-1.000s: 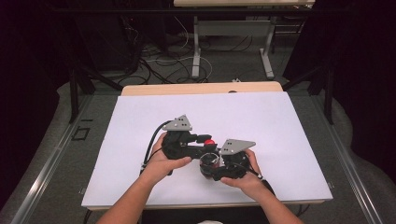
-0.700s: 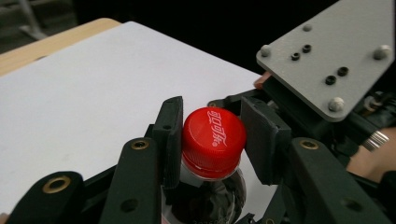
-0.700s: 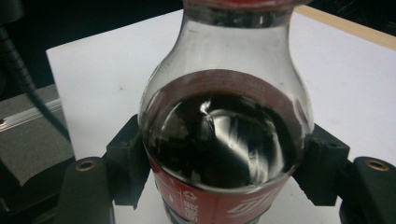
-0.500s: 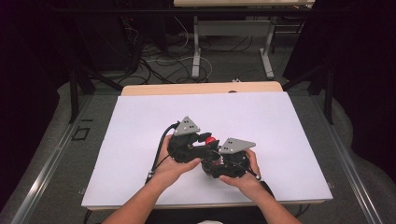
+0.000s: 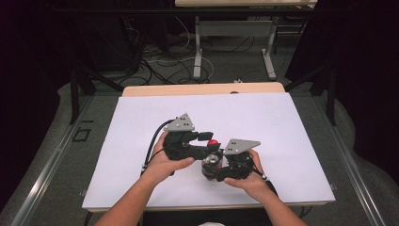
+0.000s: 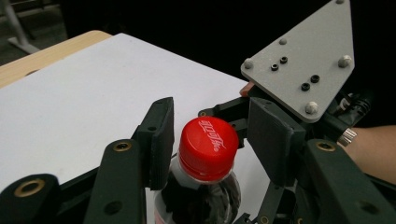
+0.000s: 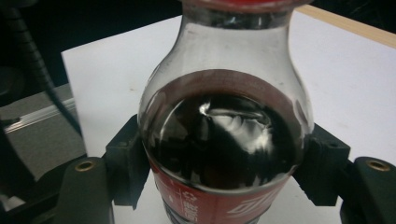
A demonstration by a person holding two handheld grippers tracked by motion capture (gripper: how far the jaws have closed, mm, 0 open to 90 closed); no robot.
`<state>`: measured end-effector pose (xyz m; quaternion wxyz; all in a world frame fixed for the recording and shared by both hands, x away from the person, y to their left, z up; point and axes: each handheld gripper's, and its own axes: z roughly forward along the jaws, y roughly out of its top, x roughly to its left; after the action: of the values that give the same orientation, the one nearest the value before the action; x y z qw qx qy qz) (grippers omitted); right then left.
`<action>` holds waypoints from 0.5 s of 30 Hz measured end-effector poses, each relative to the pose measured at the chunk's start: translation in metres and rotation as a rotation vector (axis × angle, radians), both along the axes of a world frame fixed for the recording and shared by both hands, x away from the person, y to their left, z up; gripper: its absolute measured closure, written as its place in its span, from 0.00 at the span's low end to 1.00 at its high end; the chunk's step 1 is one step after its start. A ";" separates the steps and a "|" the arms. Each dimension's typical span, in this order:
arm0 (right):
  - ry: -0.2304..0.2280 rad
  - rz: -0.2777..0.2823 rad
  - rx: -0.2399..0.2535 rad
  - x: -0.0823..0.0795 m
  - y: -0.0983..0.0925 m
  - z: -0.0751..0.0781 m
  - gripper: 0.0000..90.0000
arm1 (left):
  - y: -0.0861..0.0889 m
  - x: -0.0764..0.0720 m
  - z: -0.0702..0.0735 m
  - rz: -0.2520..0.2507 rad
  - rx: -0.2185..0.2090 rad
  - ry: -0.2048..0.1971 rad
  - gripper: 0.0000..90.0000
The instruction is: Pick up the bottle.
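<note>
A cola bottle (image 7: 219,135) with dark drink and a red label stands upright on the white table, and my right gripper (image 7: 224,161) is shut on its body. In the high view the right gripper (image 5: 221,169) sits low at the bottle (image 5: 211,162), below its grey plate. The red cap (image 6: 208,147) lies between the jaws of my left gripper (image 6: 211,119). Those jaws have just been opening: the left pad (image 6: 161,140) is close against the cap and the right pad (image 6: 268,135) stands off it. From above, the left gripper (image 5: 207,141) reaches in from the left to the cap (image 5: 213,142).
The white sheet (image 5: 263,117) covers the table, with a wooden strip (image 5: 202,89) along the far edge. Beyond it lie floor cables and the legs of another table (image 5: 197,56). The right gripper's grey plate (image 6: 303,65) and hand are close behind the cap.
The left hand's gripper turned a little at the cap and swung back, and its jaws now stand wider around the cap. The right hand and the bottle kept still.
</note>
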<state>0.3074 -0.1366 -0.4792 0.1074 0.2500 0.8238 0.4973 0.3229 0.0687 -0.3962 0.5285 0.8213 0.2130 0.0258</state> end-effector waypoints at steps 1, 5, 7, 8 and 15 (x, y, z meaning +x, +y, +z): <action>-0.008 0.004 0.011 0.000 0.001 -0.001 0.33 | 0.000 0.000 0.000 0.000 0.000 0.000 0.60; 0.000 0.025 -0.011 -0.001 0.003 0.000 0.33 | -0.002 0.002 -0.003 -0.024 0.024 0.013 0.65; 0.002 0.023 0.001 -0.002 0.004 -0.001 0.33 | -0.002 0.003 -0.004 -0.025 0.027 0.008 0.68; -0.004 0.024 -0.005 -0.002 0.004 -0.002 0.33 | -0.002 0.002 -0.004 -0.022 0.029 0.004 0.68; -0.023 -0.056 -0.032 -0.002 0.007 -0.003 0.33 | -0.012 -0.011 -0.006 0.175 0.054 -0.028 0.69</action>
<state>0.3051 -0.1297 -0.4824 0.1347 0.2655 0.8230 0.4837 0.3119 0.0567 -0.4018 0.5049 0.8131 0.2758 0.0891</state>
